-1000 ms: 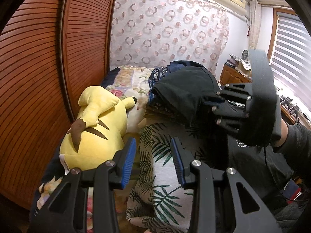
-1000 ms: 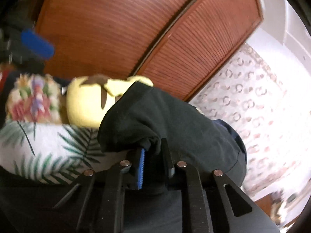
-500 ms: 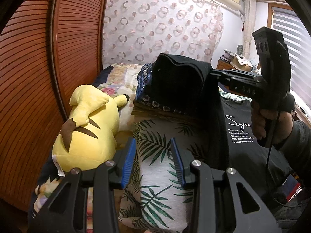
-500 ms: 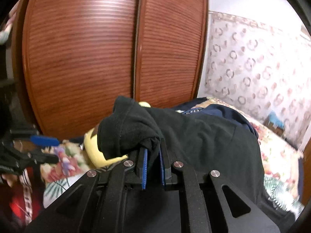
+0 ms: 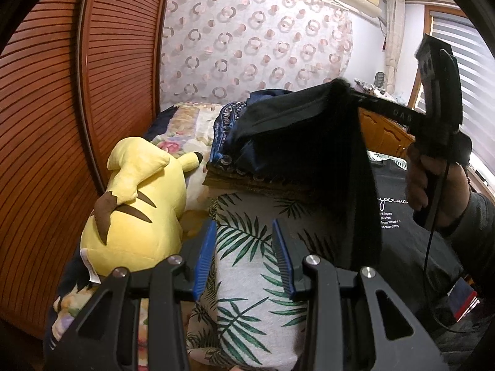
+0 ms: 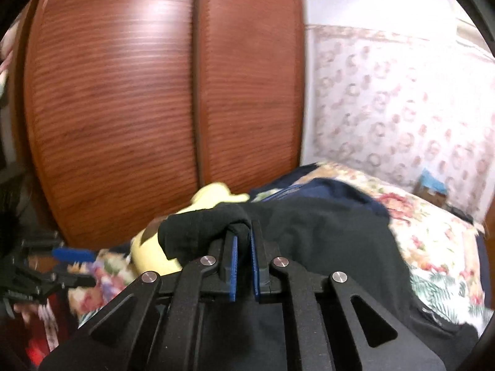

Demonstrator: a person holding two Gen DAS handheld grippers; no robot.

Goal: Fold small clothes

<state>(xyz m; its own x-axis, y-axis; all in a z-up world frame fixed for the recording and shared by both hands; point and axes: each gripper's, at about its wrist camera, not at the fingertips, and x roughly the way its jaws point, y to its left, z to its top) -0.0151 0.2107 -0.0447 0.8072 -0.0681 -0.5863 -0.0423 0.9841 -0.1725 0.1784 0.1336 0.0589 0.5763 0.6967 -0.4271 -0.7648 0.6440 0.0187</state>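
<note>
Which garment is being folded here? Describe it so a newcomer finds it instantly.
Start at the bed beside the brown slatted wardrobe doors. Right of the yellow plush toy, the right gripper pinches a black T-shirt and lifts it. Unlike the palm-leaf garment lying flat, it is plain black and hangs in the air.

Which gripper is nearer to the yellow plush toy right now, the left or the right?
Left. The open left gripper hovers just beside the yellow plush toy, over the leaf-print cloth. The right gripper is farther off, raised, holding the black garment.
</note>
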